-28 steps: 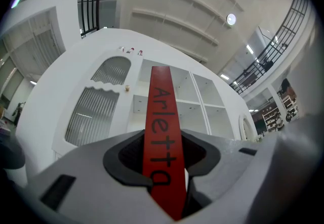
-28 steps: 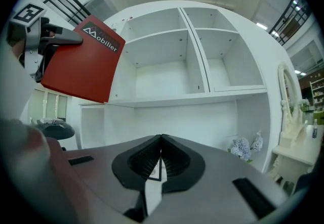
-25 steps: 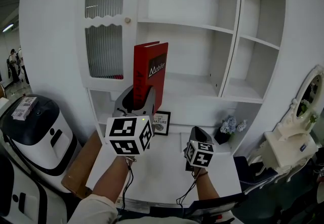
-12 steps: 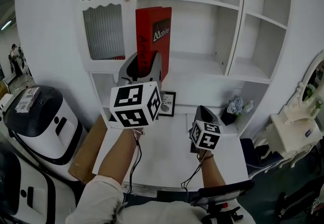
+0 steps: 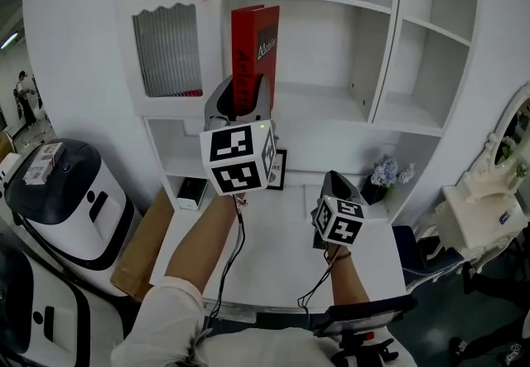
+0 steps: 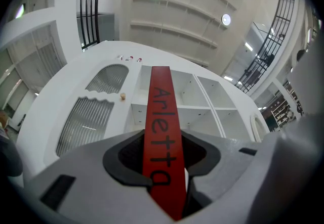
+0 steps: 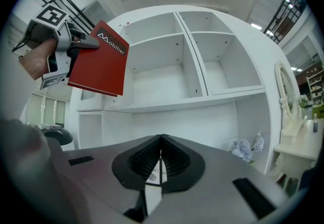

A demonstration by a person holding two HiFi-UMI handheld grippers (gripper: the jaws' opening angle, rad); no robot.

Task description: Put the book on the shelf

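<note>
Left gripper: we hold the left gripper [image 5: 241, 100] up in front of the shelf unit [image 5: 364, 50], with its marker cube facing us.
Left fingers: both fingers [image 6: 127, 158] are clamped on the lower end of the book's spine, one on each side.
Book: the red book [image 5: 255, 41] stands upright in the air, spine towards us. "Arletta" runs along the spine, and the right gripper view shows "Mobilier" on the cover.
Book's place: it is raised before the left open compartment of the shelf unit, just beside the cabinet door [image 5: 169, 42] with ribbed glass. From the right gripper view its lower edge hangs clear above the shelf board.
Right gripper: we keep the right gripper [image 5: 330, 183] low over the white table [image 5: 273, 262], well apart from the book.
Right fingers: its fingers [image 7: 145, 160] are closed together with nothing between them.
On the table: a small framed picture [image 5: 277, 171] leans at the back, and a bunch of pale flowers [image 5: 384, 176] sits to its right.
To our left: a white appliance [image 5: 74, 204] with a dark top stands next to a cardboard box [image 5: 139, 251].
</note>
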